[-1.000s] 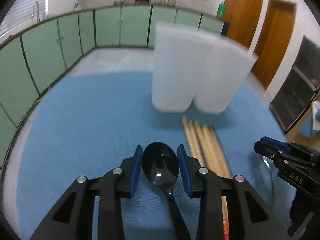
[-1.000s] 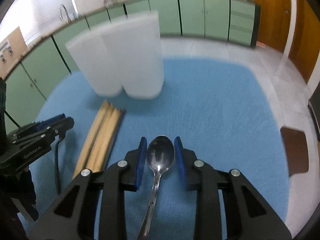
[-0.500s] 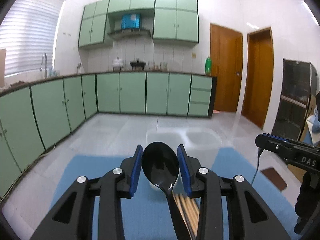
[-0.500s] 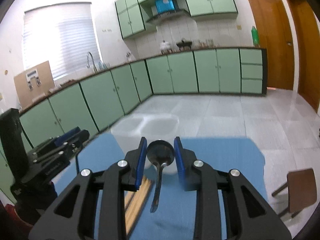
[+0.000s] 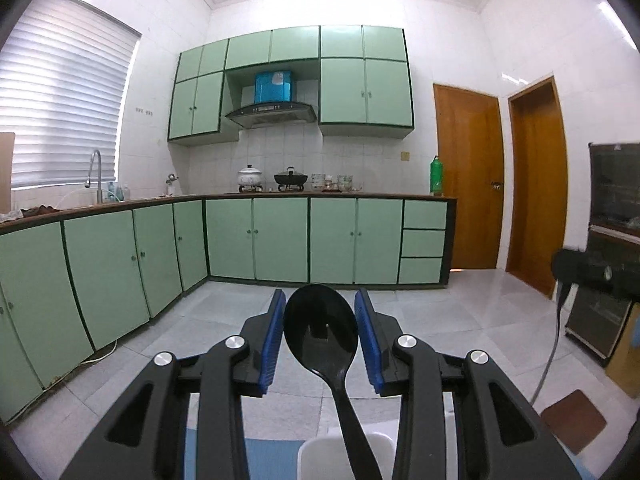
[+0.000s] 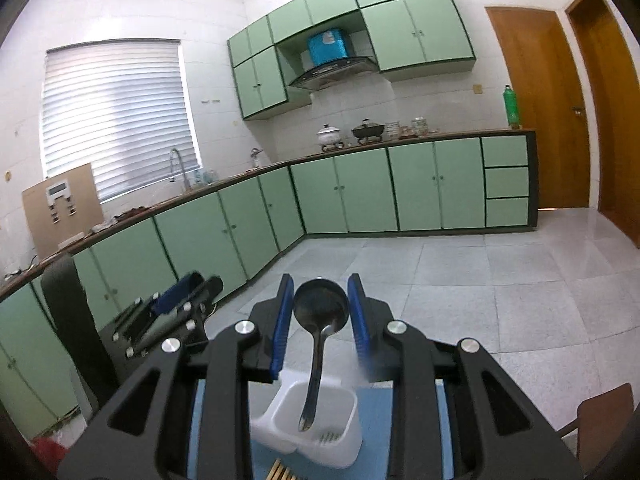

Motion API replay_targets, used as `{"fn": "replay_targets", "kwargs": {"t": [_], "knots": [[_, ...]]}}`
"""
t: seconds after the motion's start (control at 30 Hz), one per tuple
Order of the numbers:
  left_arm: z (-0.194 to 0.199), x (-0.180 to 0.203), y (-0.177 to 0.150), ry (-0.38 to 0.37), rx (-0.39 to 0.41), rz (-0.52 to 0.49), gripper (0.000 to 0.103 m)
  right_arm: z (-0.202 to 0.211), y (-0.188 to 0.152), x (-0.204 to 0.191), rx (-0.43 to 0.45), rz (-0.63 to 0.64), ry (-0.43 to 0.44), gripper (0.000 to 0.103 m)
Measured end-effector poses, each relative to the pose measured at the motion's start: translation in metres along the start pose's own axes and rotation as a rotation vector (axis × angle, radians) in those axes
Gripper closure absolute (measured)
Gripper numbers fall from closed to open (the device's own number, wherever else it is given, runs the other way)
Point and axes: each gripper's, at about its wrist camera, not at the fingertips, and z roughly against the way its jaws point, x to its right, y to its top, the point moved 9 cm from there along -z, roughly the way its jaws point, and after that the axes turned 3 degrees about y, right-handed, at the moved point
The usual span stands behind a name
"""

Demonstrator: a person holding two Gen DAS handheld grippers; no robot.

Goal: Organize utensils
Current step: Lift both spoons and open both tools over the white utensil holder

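Observation:
My left gripper [image 5: 320, 330] is shut on a black plastic spoon [image 5: 322, 332], bowl up between the blue pads, handle hanging down over a white holder [image 5: 340, 456] at the bottom edge. My right gripper [image 6: 321, 320] is shut on a metal spoon [image 6: 320, 308], bowl up, its handle hanging above the open top of the white two-compartment holder [image 6: 316, 420] on the blue mat [image 6: 380, 432]. Wooden chopstick tips [image 6: 280, 472] show in front of the holder. The left gripper also shows in the right wrist view [image 6: 172, 312], at the left.
Both grippers are raised and level, facing green kitchen cabinets [image 5: 280, 236] and a tiled floor [image 6: 500, 280]. The right gripper appears at the right edge of the left wrist view [image 5: 592, 276]. A brown stool [image 5: 572, 420] stands right of the table.
Both grippers have lifted off the blue mat with their spoons and tilted up to level. The spoon handles now hang over the white holder, which has dropped to the bottom of both views.

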Motion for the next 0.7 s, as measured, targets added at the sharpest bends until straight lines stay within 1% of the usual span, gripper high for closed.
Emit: {"fn": "replay_targets", "kwargs": {"t": [0.13, 0.23, 0.3, 0.4, 0.47, 0.5, 0.53, 0.57, 0.6, 0.63, 0.67, 0.7], "knots": [[-0.012, 0.004, -0.025, -0.002, -0.049, -0.002, 0.068, -0.029, -0.011, 0.011, -0.031, 0.024, -0.044, 0.076], [-0.017, 0.002, -0.043, -0.008, -0.082, 0.015, 0.067, -0.047, -0.031, 0.015, -0.086, 0.026, -0.053, 0.076], [-0.018, -0.001, -0.052, -0.004, -0.101, 0.017, 0.067, -0.054, -0.045, 0.014, -0.127, 0.018, -0.043, 0.076], [-0.017, -0.007, -0.061, -0.007, -0.12, 0.029, 0.065, -0.055, -0.058, 0.013, -0.152, 0.013, -0.041, 0.074], [-0.008, -0.012, -0.063, -0.005, -0.123, 0.036, 0.062, -0.051, -0.065, 0.01, -0.158, 0.012, -0.046, 0.065], [-0.004, -0.014, -0.062, -0.002, -0.125, 0.037, 0.061, -0.048, -0.067, 0.009, -0.158, 0.006, -0.048, 0.063], [0.0, -0.017, -0.063, 0.003, -0.132, 0.039, 0.059, -0.043, -0.07, 0.009, -0.158, -0.003, -0.05, 0.057], [0.007, -0.019, -0.063, 0.002, -0.141, 0.045, 0.054, -0.038, -0.072, 0.01, -0.158, -0.008, -0.057, 0.049], [0.014, -0.022, -0.064, 0.005, -0.153, 0.047, 0.051, -0.031, -0.076, 0.01, -0.157, -0.01, -0.067, 0.044], [0.02, -0.024, -0.066, 0.008, -0.161, 0.047, 0.046, -0.024, -0.08, 0.008, -0.154, -0.009, -0.075, 0.034], [0.028, -0.026, -0.068, 0.009, -0.171, 0.047, 0.041, -0.016, -0.086, 0.007, -0.156, -0.007, -0.086, 0.027], [0.036, -0.028, -0.071, 0.008, -0.185, 0.045, 0.039, -0.006, -0.093, 0.005, -0.16, -0.003, -0.093, 0.023]]}}
